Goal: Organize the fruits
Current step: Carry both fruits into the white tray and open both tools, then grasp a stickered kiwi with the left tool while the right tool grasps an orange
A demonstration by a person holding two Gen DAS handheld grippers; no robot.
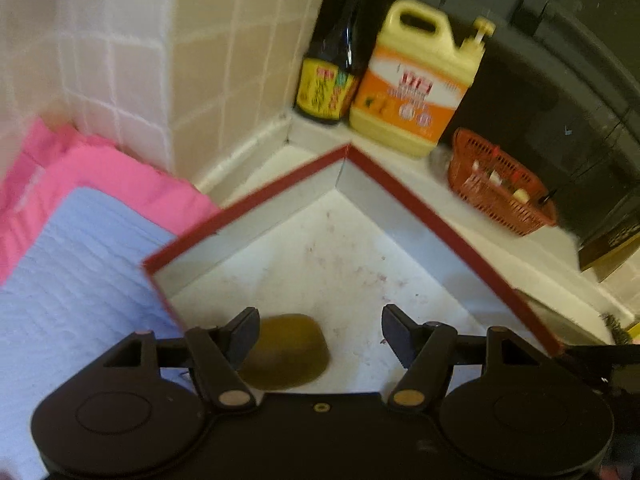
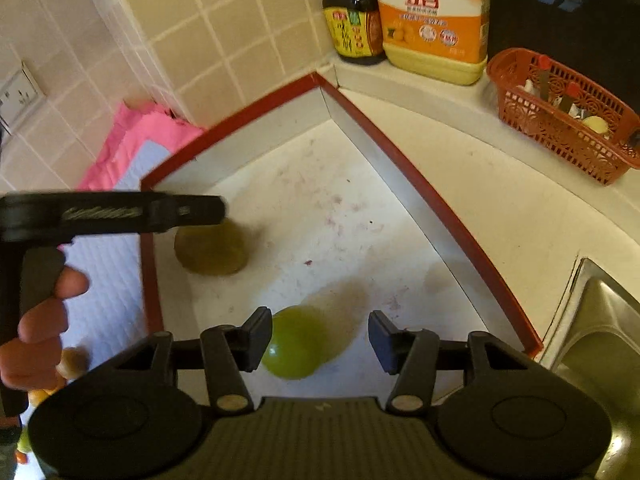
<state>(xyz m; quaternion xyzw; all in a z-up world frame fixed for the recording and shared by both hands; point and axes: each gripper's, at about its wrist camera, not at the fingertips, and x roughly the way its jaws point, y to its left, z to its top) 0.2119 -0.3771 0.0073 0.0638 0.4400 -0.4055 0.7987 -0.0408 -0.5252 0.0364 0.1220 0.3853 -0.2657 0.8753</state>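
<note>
Inside red-rimmed box (image 2: 420,184): 1 kiwi (image 2: 212,248), 1 green fruit (image 2: 296,344), apart.

The red-rimmed tray (image 2: 404,168) on the bench (image 2: 500,216) is mostly bare floor: its far corner and the whole side toward the sink (image 2: 600,320) are open for a hand to come in from above. Its low walls bar any sideways entry. Two things sit at the near end: a brown fruit (image 2: 212,248) close to the wall on the cloth side, and a green fruit (image 2: 296,344) near the front. The left tongs (image 2: 192,210) hang over the brown one, blocking that corner. Beyond the far corner, a dark bottle (image 2: 354,16) and a yellow jug (image 2: 436,20) stand against the wall, a red basket (image 2: 560,120) beside them. Folded cloths (image 1: 80,240) fill the bench by the tiled wall (image 2: 180,32).
</note>
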